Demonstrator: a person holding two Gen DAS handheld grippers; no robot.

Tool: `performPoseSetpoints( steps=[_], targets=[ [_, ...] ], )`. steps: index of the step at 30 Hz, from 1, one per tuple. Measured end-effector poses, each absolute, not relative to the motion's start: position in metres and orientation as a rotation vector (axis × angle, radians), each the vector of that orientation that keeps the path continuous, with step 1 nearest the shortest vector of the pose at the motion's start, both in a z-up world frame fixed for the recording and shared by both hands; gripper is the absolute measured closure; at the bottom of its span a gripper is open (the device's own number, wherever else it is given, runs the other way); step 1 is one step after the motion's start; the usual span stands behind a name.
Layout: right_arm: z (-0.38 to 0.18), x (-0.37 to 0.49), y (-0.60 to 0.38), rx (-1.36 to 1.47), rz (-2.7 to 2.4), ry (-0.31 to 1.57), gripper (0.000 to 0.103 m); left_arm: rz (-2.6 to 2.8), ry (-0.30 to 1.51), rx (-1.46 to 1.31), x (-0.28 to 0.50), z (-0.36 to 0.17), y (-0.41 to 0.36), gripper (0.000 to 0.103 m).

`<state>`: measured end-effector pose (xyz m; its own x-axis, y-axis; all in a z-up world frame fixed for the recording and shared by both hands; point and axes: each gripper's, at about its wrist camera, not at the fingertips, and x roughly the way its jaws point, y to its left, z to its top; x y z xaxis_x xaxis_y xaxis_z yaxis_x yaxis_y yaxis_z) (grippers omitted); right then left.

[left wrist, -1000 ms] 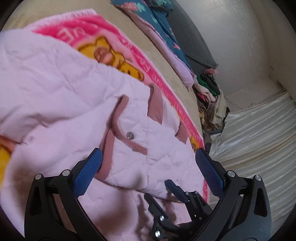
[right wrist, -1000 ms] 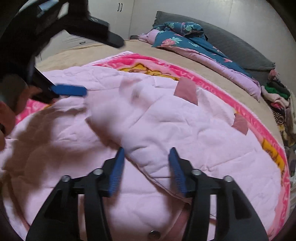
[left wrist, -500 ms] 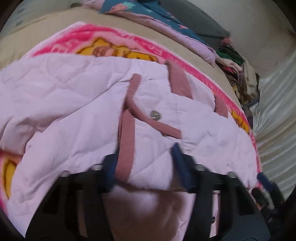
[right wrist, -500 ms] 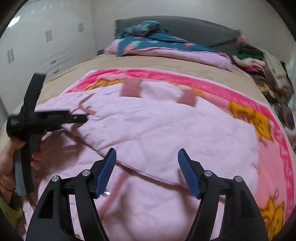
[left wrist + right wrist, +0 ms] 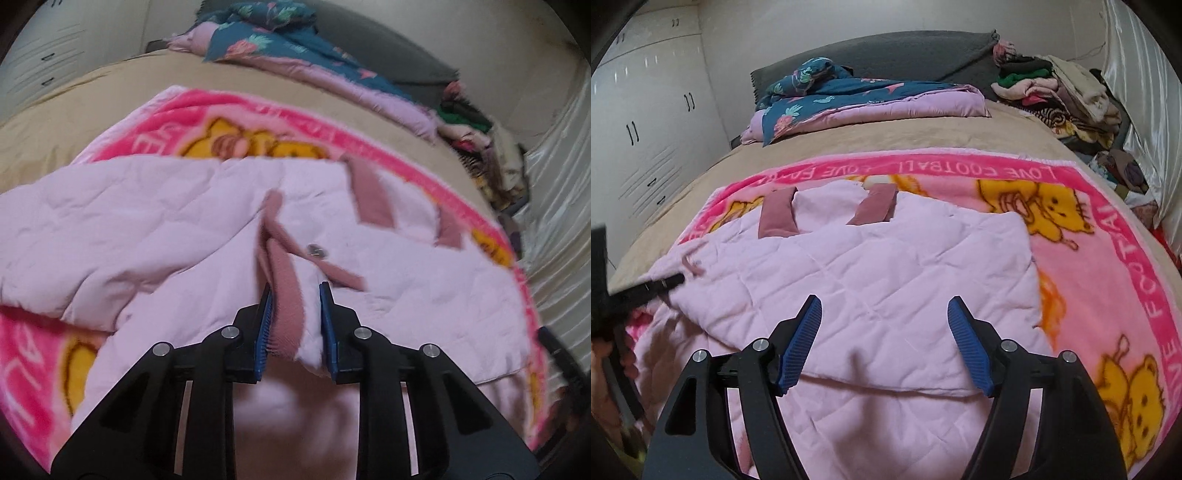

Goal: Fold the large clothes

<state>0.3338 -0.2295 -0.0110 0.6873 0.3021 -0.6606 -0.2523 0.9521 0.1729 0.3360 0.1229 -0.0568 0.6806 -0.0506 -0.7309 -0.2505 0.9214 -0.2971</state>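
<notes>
On a blanket-covered bed (image 5: 849, 147), the left gripper (image 5: 295, 295), jaws just closing, clamps the pink jacket's (image 5: 886, 266) ribbed edge while the right gripper (image 5: 884, 325) hangs apart, empty; folding is partway, more remaining.

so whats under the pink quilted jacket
A pink cartoon-bear blanket lies under the pink quilted jacket, showing past its far and right edges, on a tan bedcover. What lies under the jacket's middle is covered.

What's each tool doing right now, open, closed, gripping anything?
Left tool: jaws just closed, shut on the ribbed dusty-pink trim of the pale pink quilted jacket.
Right tool: open, jaws just widened, empty above the jacket.
</notes>
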Motion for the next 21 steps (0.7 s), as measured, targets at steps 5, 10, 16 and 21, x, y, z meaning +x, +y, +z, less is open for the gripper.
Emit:
performPoseSetpoints(
  steps=[5, 10, 16, 21],
  targets=[
    [-0.022, 0.347, -0.227, 0.09, 0.289, 0.808, 0.03, 0.104, 0.848, -0.397, 0.335, -0.066, 0.129, 0.086],
    [-0.047, 0.365, -0.245, 0.134, 0.189, 0.904, 0.03, 0.104, 0.862, -0.393, 0.334, -0.069, 0.128, 0.085],
    [-0.069, 0.372, -0.255, 0.148, 0.137, 0.967, 0.03, 0.1, 0.872, -0.388, 0.333, -0.069, 0.126, 0.081],
    [-0.066, 0.366, -0.25, 0.132, 0.127, 0.953, 0.029, 0.1, 0.876, -0.369, 0.328, -0.064, 0.123, 0.079]
  ],
)
